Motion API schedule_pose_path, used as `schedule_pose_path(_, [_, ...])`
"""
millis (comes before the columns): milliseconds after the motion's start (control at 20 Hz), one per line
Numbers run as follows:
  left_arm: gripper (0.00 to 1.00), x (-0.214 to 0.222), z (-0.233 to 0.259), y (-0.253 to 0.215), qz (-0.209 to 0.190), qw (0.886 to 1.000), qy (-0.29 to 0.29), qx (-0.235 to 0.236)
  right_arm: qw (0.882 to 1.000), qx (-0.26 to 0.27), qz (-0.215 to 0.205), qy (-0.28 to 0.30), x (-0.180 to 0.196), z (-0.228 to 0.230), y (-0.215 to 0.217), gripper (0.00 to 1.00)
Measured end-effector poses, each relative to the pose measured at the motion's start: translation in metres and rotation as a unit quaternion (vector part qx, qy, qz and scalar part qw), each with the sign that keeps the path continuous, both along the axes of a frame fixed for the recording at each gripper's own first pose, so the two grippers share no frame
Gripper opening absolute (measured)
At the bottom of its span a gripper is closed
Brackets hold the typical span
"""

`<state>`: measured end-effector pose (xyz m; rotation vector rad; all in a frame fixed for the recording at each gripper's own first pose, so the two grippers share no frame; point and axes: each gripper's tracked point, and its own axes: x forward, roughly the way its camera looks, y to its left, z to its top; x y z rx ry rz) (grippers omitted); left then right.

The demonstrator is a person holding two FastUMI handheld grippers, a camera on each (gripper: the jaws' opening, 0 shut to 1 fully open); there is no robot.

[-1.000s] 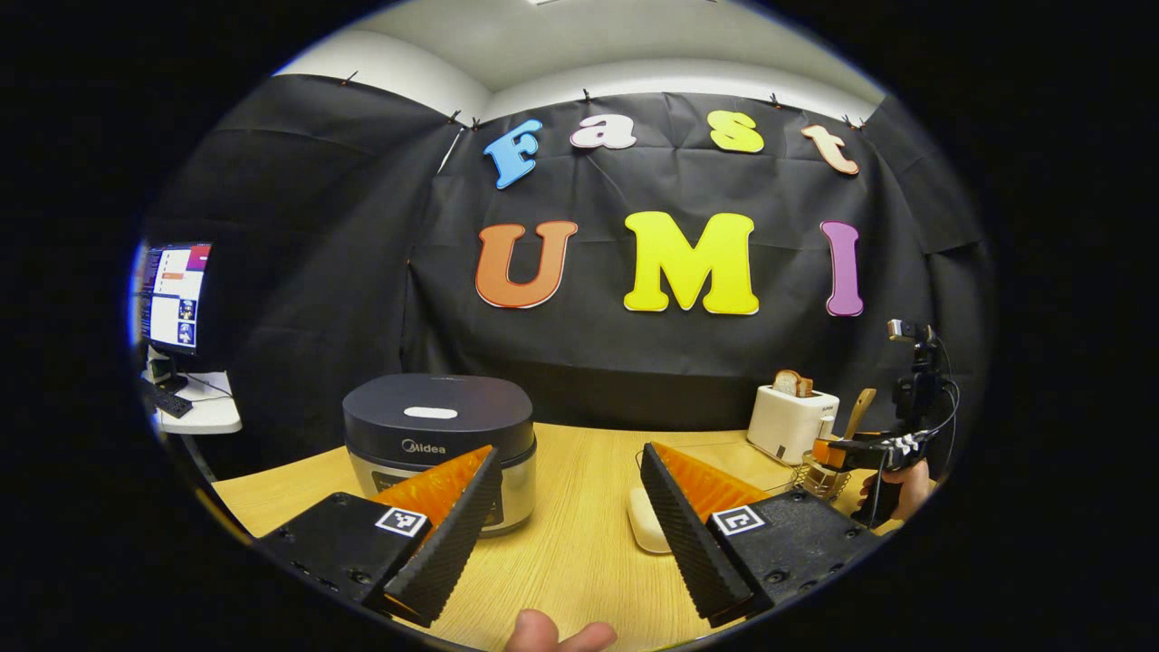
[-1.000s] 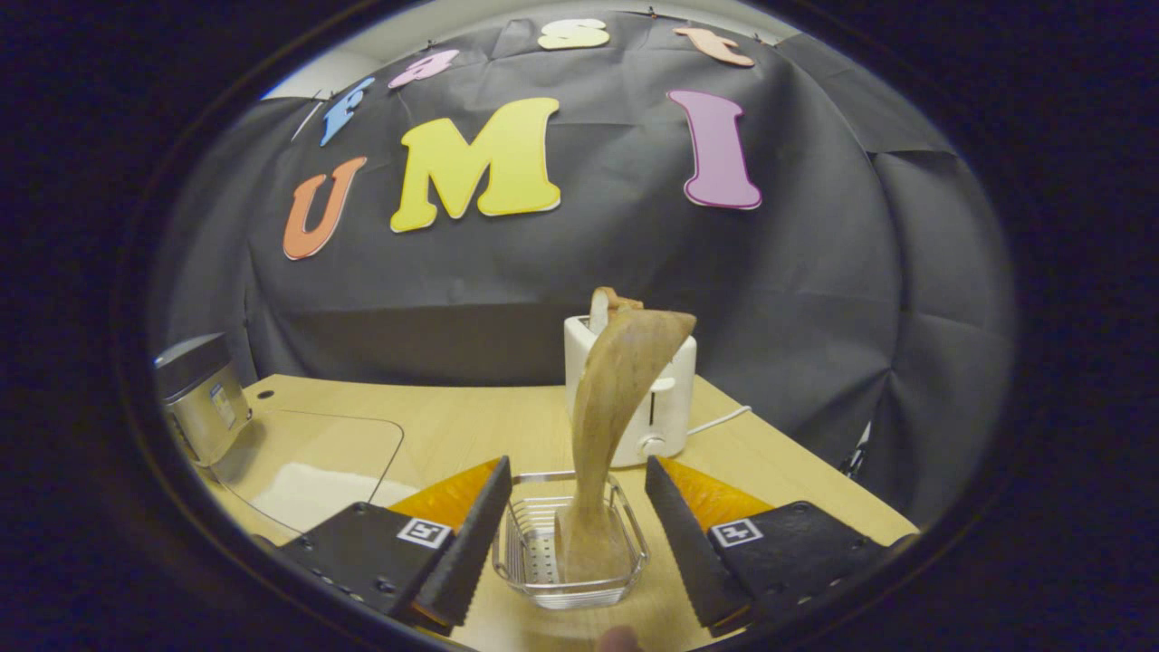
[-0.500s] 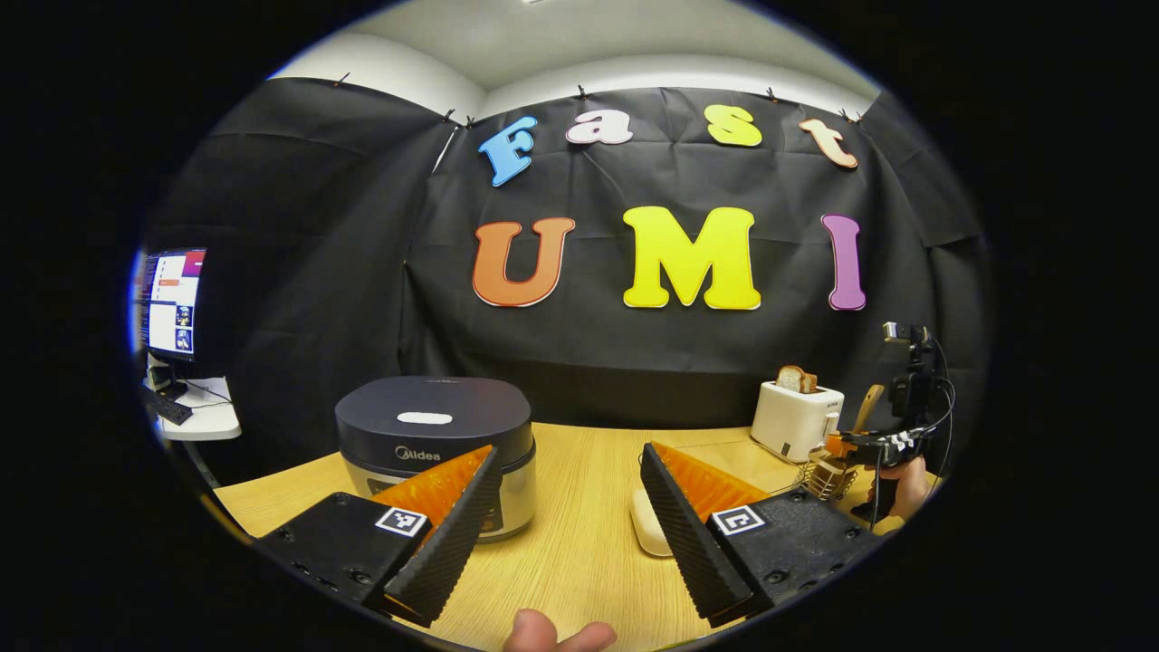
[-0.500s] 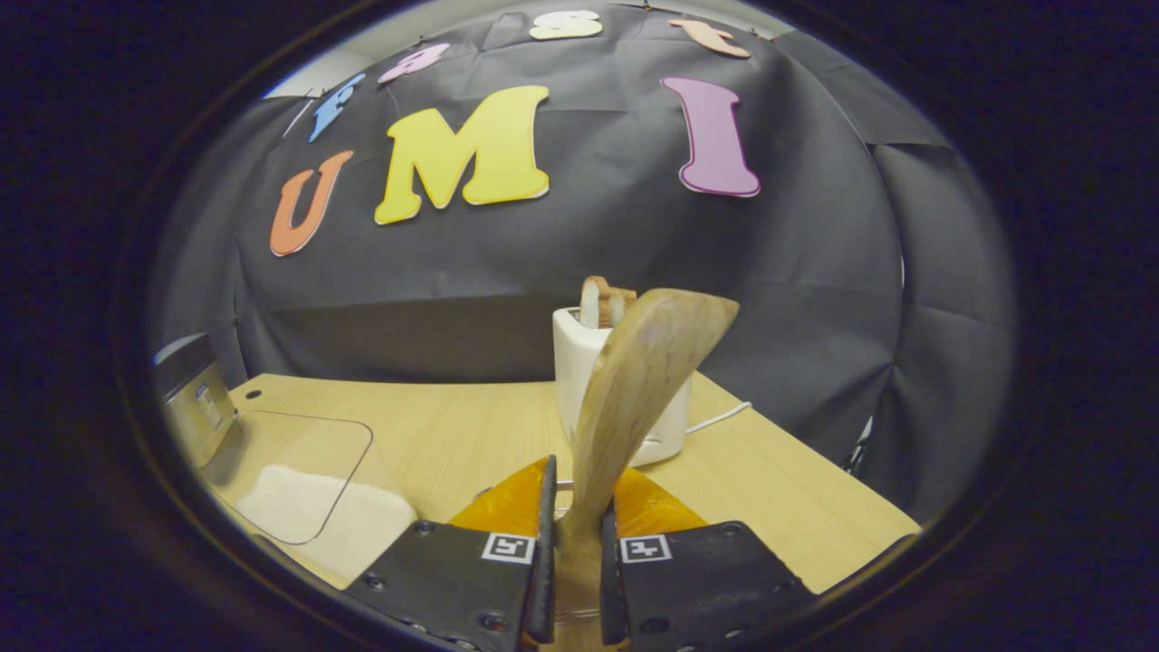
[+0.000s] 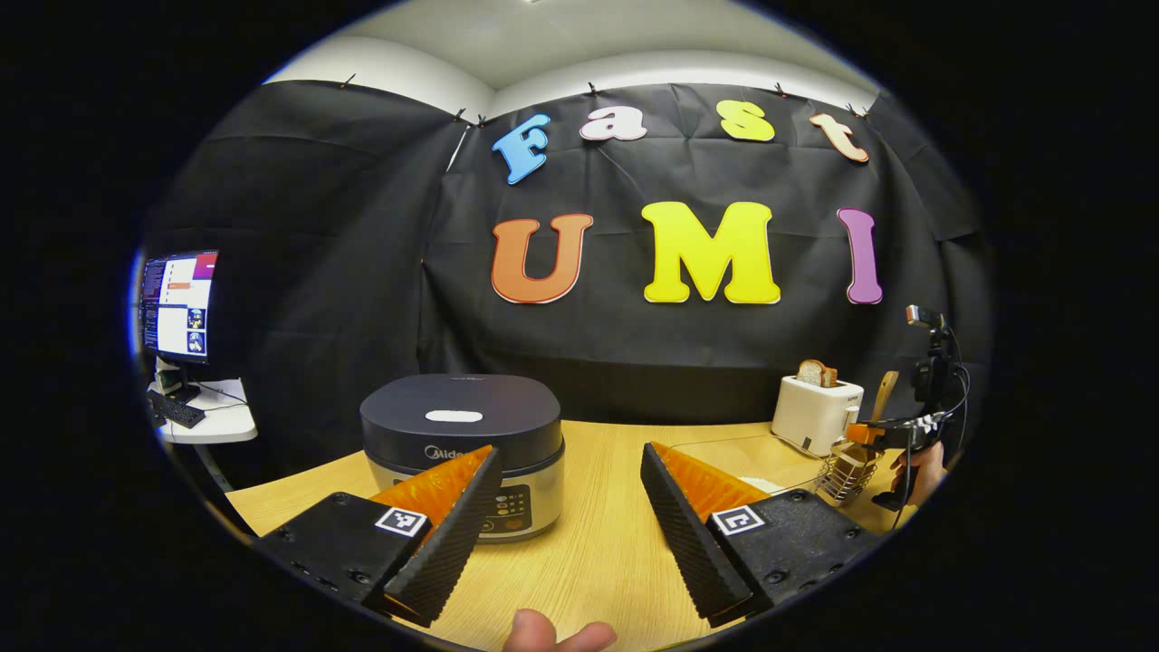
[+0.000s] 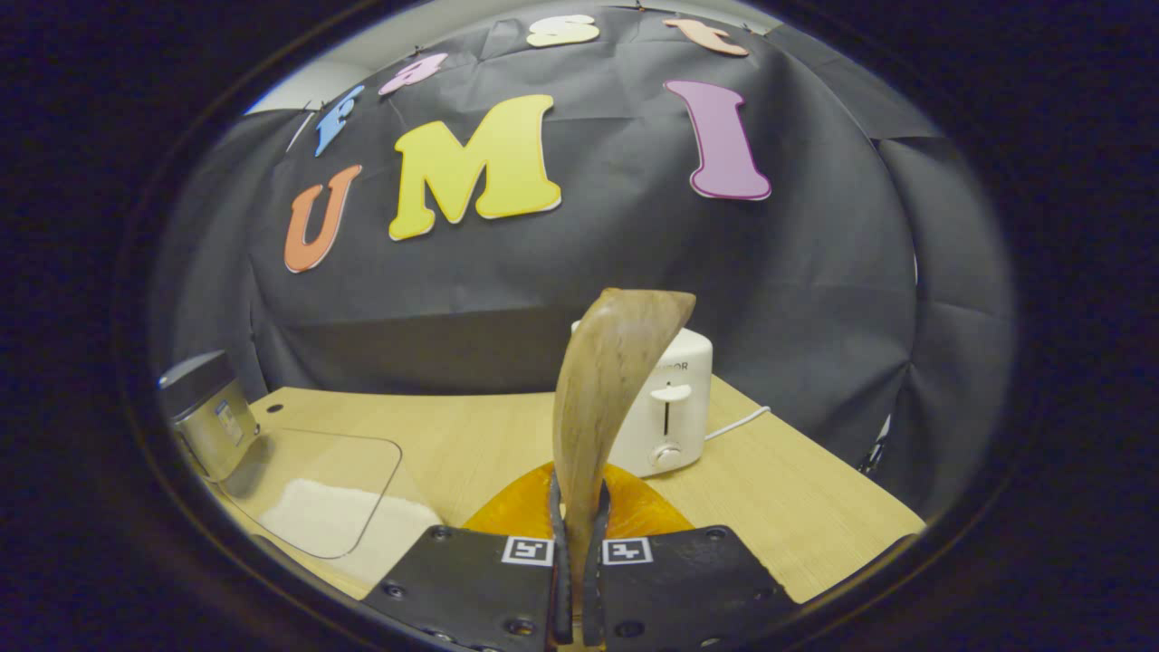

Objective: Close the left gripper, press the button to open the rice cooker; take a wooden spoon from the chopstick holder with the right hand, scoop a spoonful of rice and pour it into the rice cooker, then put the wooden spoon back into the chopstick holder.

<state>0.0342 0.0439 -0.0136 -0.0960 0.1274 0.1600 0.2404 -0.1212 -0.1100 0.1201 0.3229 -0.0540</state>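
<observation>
Two tongs are at work over the wooden worktop point(image 5: 589, 507). The left tongs point(image 5: 566, 534) are spread wide, holding nothing, with the rice cooker point(image 5: 464, 448) beyond them toward the worktop's left edge, its lid down. The right tongs point(image 6: 576, 580) are pressed together on the handle of the wooden spoon point(image 6: 605, 389), whose bowl stands upright in front of the white toaster point(image 6: 670, 412). In the left gripper view the right tongs point(image 5: 883, 433) are held by a hand point(image 5: 919, 466) near the worktop's right edge, pinching the spoon just above the wire chopstick holder point(image 5: 847, 471); bread point(image 5: 815, 372) sticks up from the toaster's slot. A clear container point(image 6: 317, 489) holding white rice point(image 6: 317, 516) sits between the cooker and the holder.
</observation>
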Motion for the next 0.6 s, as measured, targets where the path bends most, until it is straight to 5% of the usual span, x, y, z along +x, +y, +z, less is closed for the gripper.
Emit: schedule_pose_path(600, [0.98, 0.024, 0.024, 0.064, 0.001, 0.998, 0.011, 0.056, 0.997, 0.006, 0.040, -0.064, -0.030, 0.079, 0.017, 0.05])
